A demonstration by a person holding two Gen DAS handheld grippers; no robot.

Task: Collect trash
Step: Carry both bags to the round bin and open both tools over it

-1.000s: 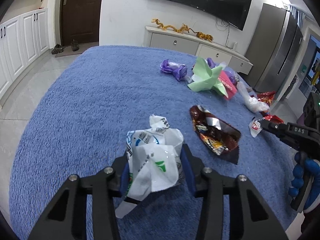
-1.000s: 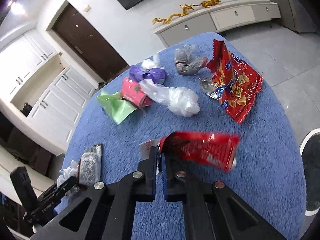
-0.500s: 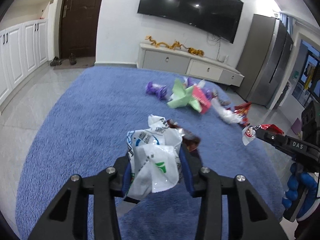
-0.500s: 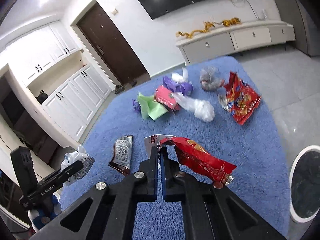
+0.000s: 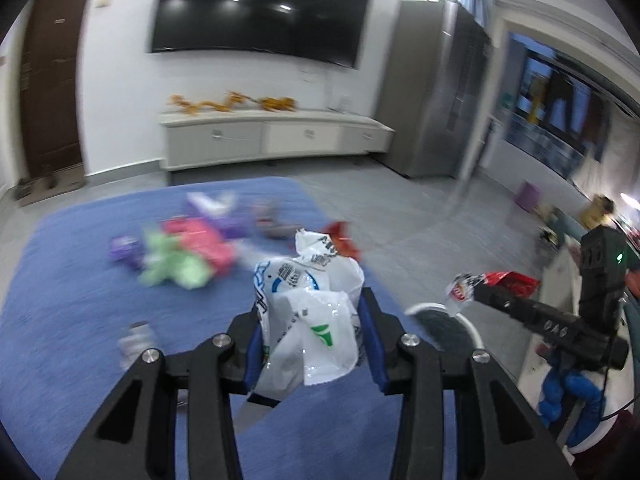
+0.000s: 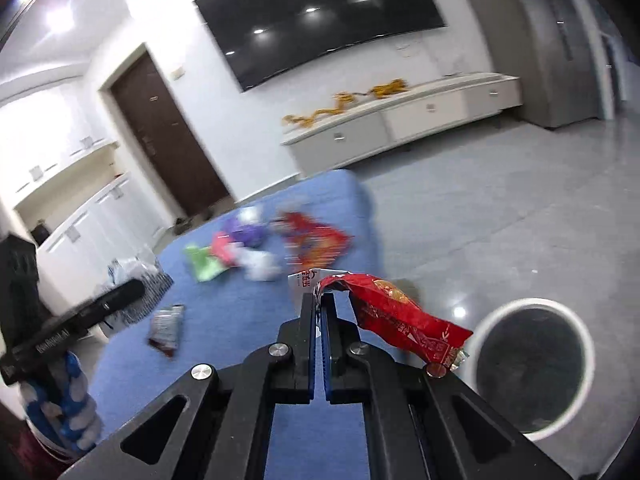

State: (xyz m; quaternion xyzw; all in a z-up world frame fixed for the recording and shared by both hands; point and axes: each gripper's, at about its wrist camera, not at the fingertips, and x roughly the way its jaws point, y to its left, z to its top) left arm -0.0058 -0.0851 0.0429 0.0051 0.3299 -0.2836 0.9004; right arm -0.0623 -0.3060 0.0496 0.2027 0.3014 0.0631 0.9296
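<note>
Both jaws are clamping trash: your left gripper [image 5: 312, 344] is squeezing a white plastic bag [image 5: 310, 320], your right gripper [image 6: 319, 308] is pinching a red wrapper [image 6: 404, 320] beside the bin [image 6: 532, 368].

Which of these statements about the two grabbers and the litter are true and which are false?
1. The left gripper holds a crumpled white plastic bag. True.
2. The right gripper is wide open and holds nothing. False: its jaws are shut on a red wrapper.
3. A round bin with a white rim stands on the floor, to the right of the red wrapper. True.
4. No litter lies on the blue rug. False: several pieces lie there, among them a green one and a dark wrapper.
</note>
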